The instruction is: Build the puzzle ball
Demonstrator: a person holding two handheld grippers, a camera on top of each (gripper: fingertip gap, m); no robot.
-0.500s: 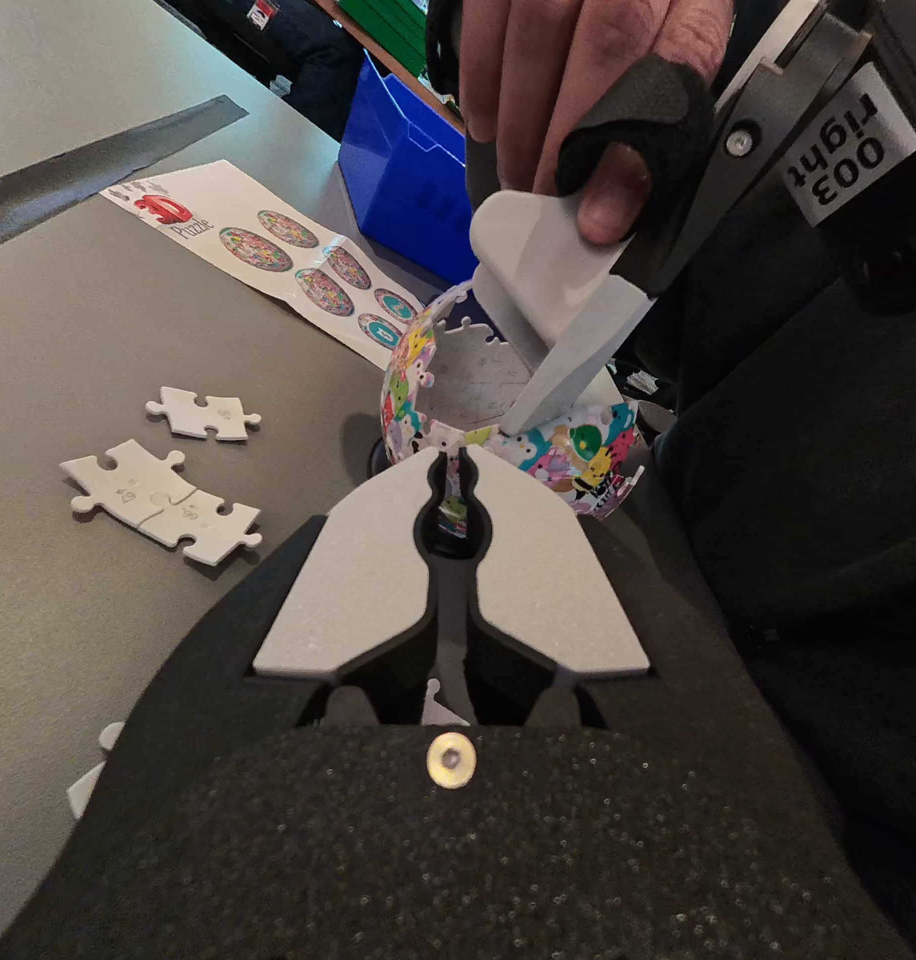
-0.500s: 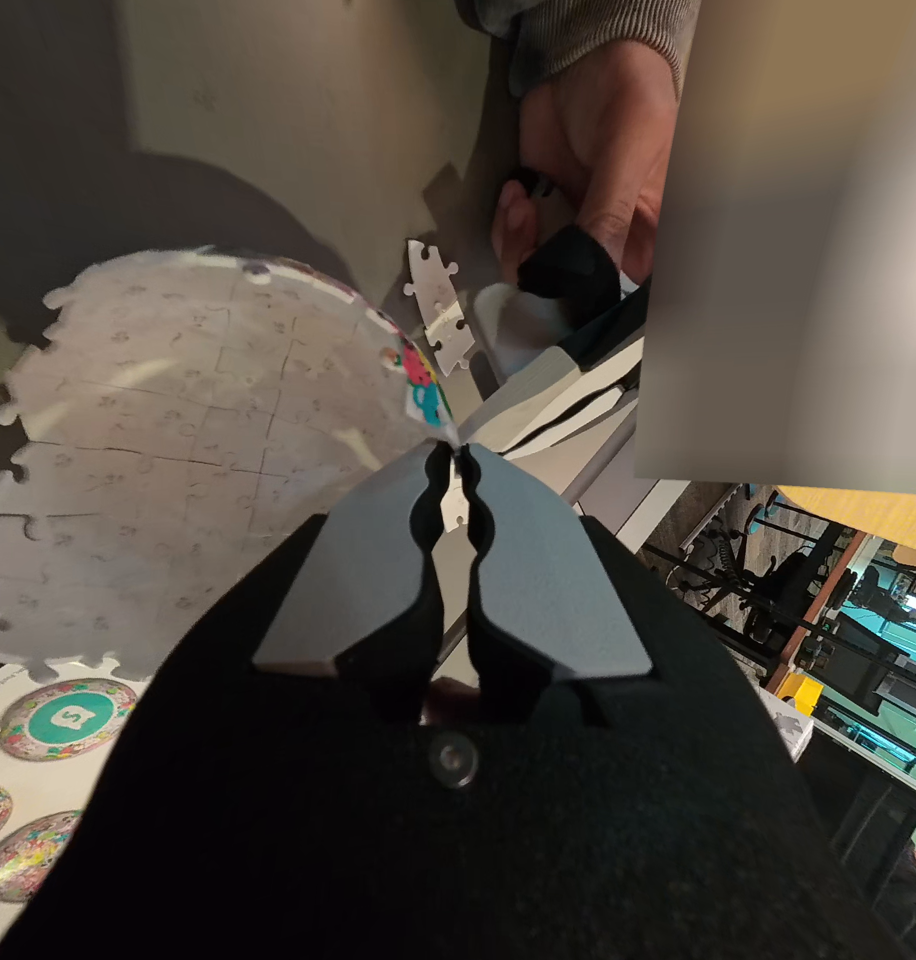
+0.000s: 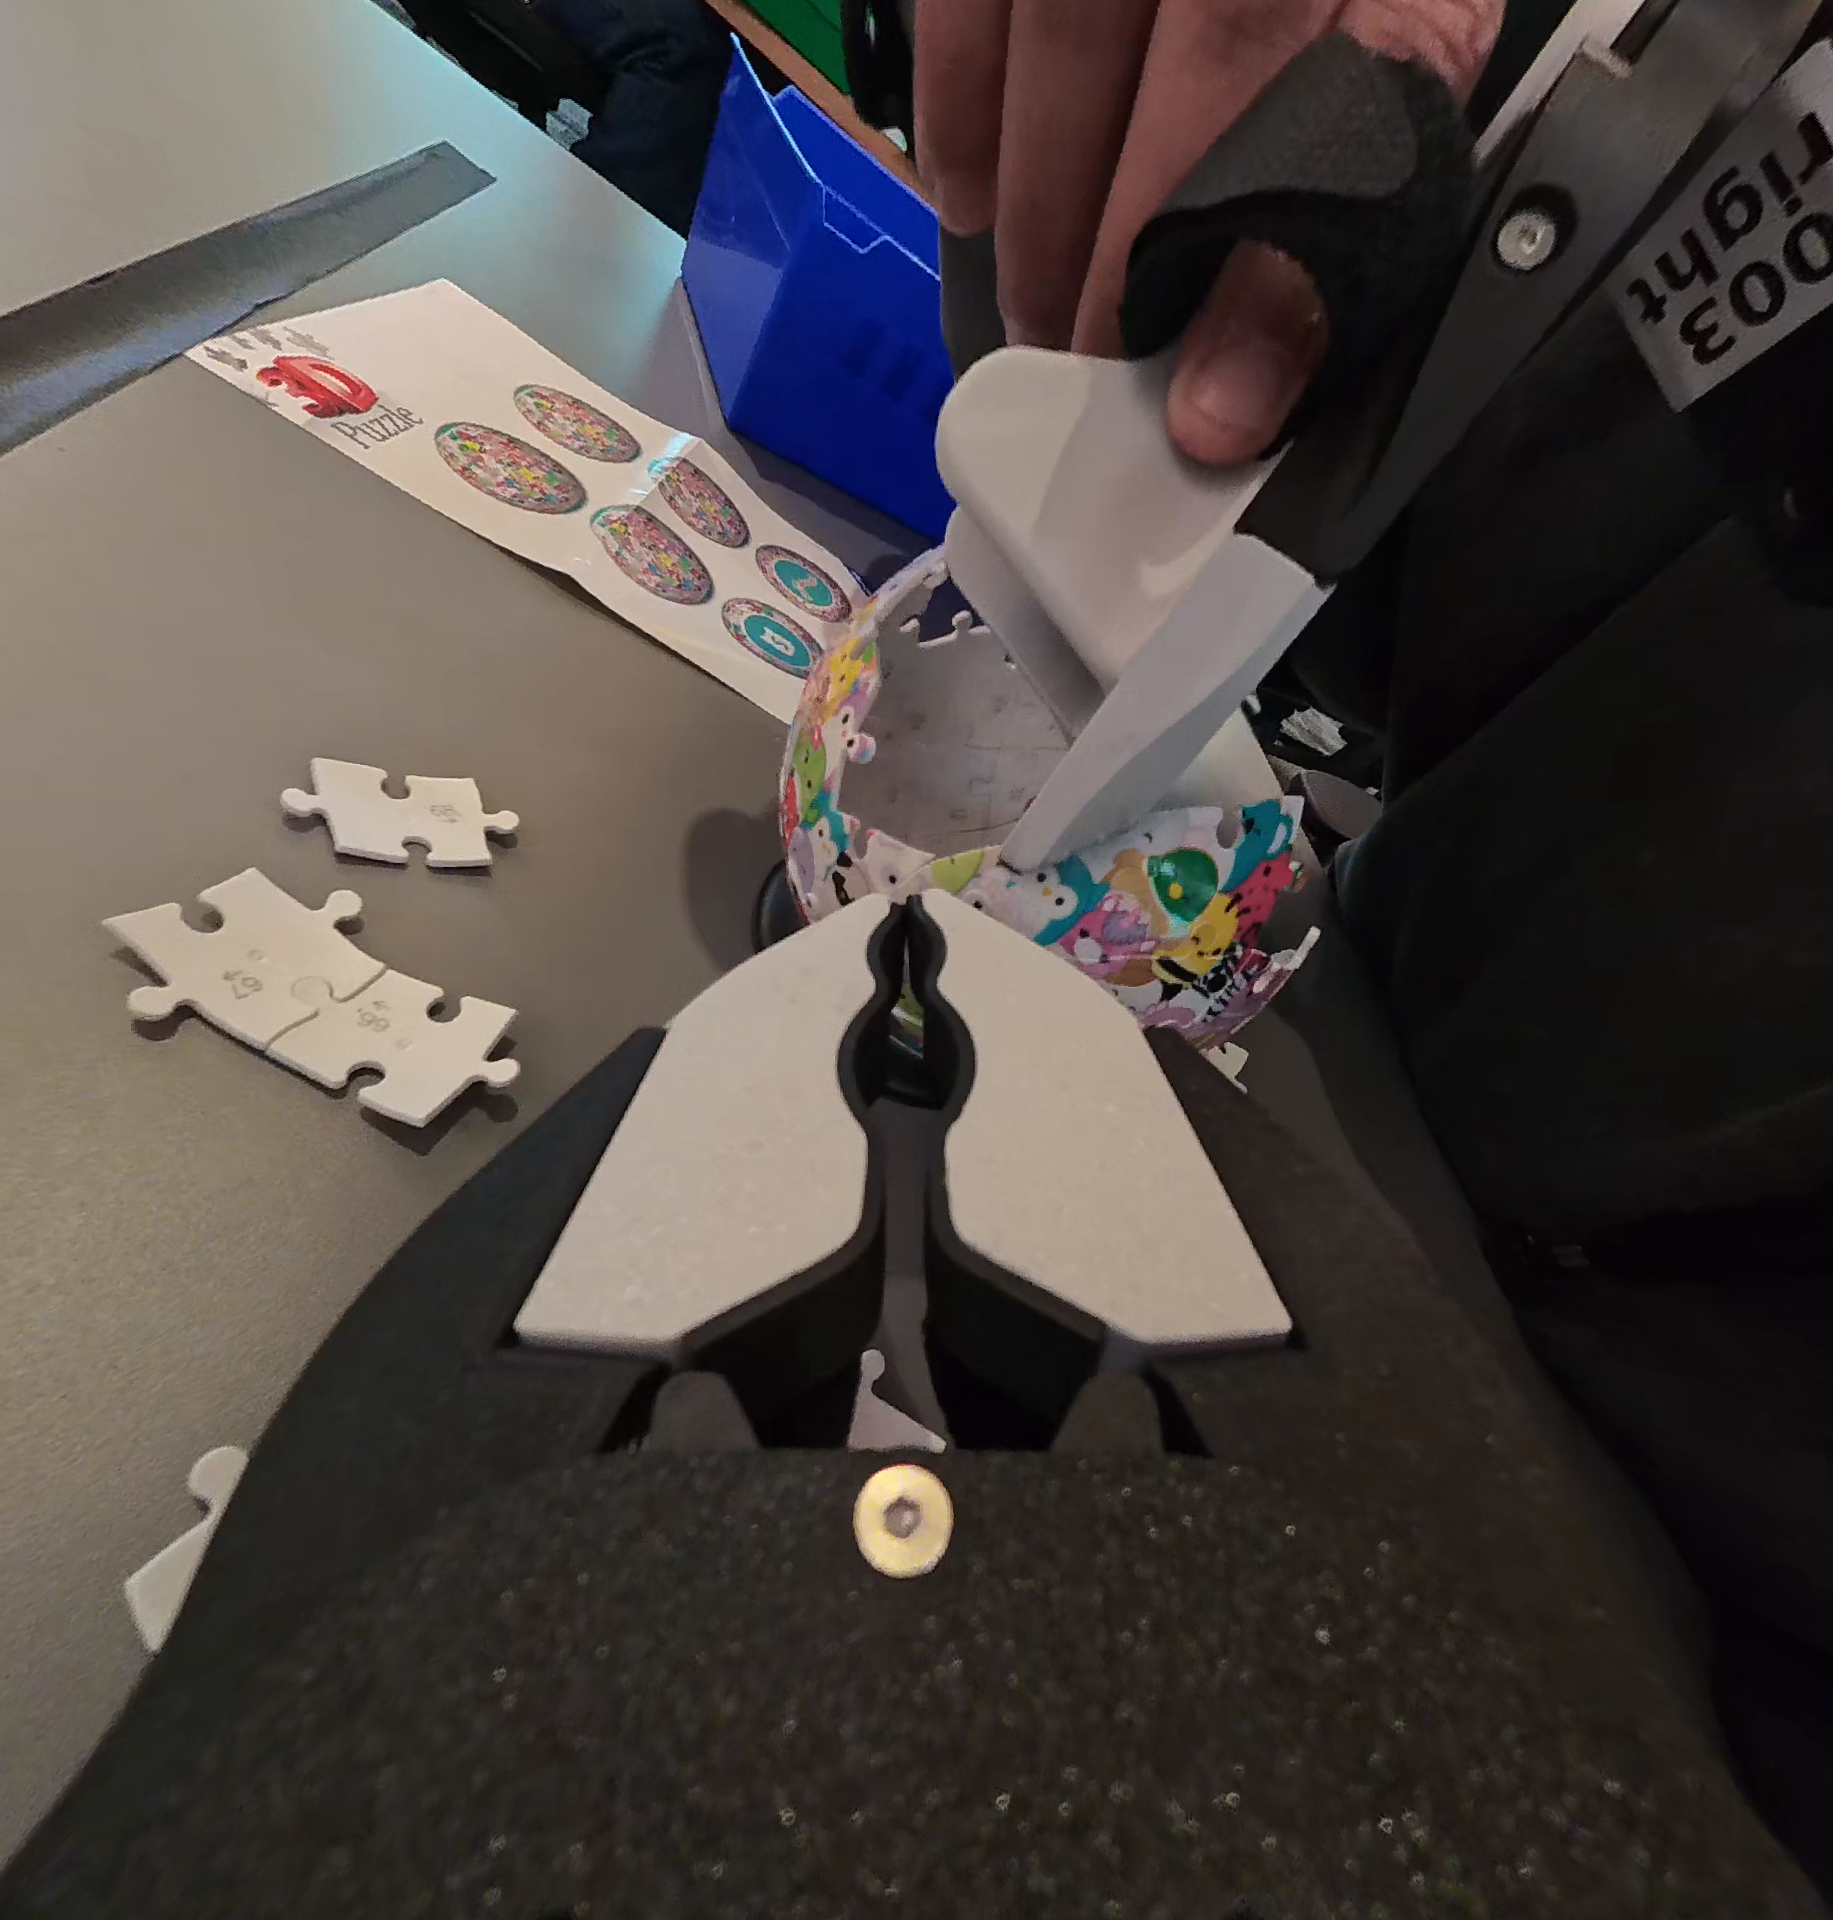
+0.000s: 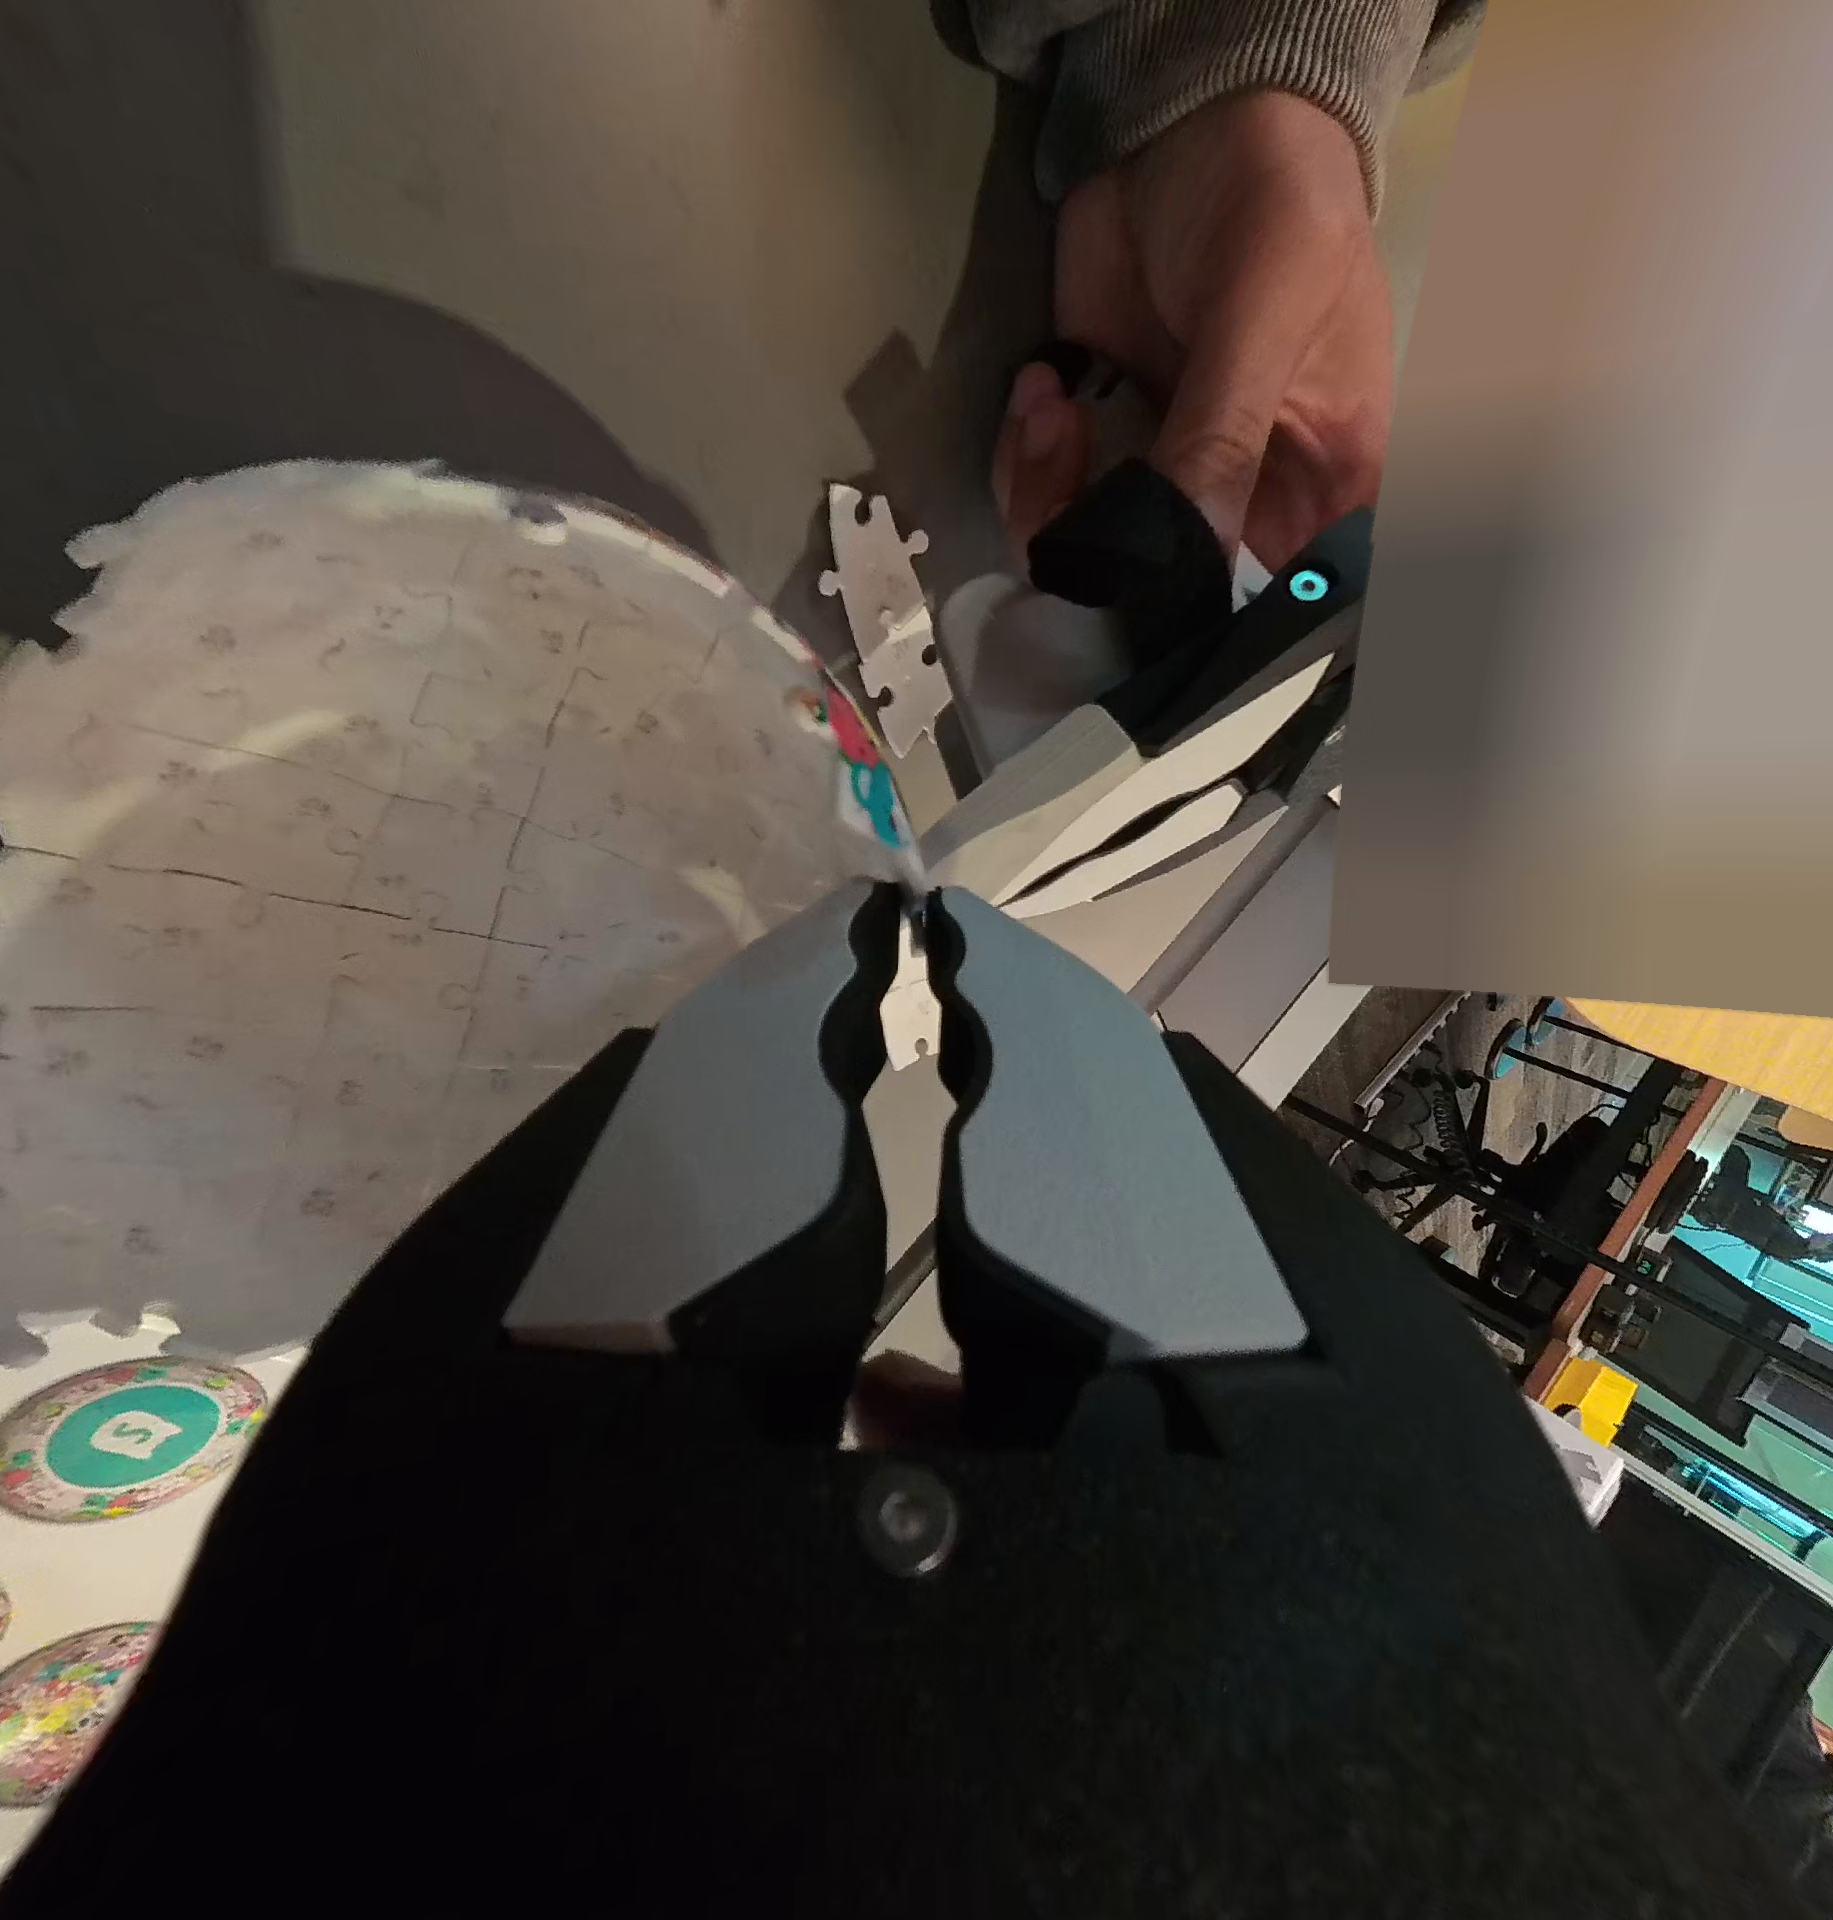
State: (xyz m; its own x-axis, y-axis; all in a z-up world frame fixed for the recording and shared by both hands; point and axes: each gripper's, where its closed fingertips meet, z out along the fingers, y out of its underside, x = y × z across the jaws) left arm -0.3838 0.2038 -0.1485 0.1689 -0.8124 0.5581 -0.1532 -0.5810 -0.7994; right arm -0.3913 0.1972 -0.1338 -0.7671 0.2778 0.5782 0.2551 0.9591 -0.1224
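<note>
From my left wrist view, my left tongs (image 3: 907,920) are pressed together on the near rim of the half-built puzzle ball (image 3: 1120,914), a colourful open shell that sits on the grey desk (image 3: 164,1195) just ahead of me. My right tongs (image 3: 1026,857) come down from above with their tips together at the same rim, beside mine, and my right hand (image 3: 1151,187) grips their handle. To the left on the desk lie a single white puzzle piece (image 3: 403,812) and a joined pair of pieces (image 3: 304,992), plain side up (more white bits peek out at the lower left edge). Farther back lies a printed instruction sheet (image 3: 538,457), a dark tape strip (image 3: 195,281) crosses the desk, and a blue bin (image 3: 818,343) stands behind the ball.

From my right wrist view, my right tongs (image 4: 912,914) are clamped on the ball's edge, and the pale inner side of the shell (image 4: 372,883) fills the left of the picture. My left tongs (image 4: 953,862) meet the same rim from the far side, held by my left hand (image 4: 1224,343). The instruction sheet (image 4: 60,1538) shows at lower left. At lower right the room opens out: dark chairs (image 4: 1546,1205) and desk frames on a floor.
</note>
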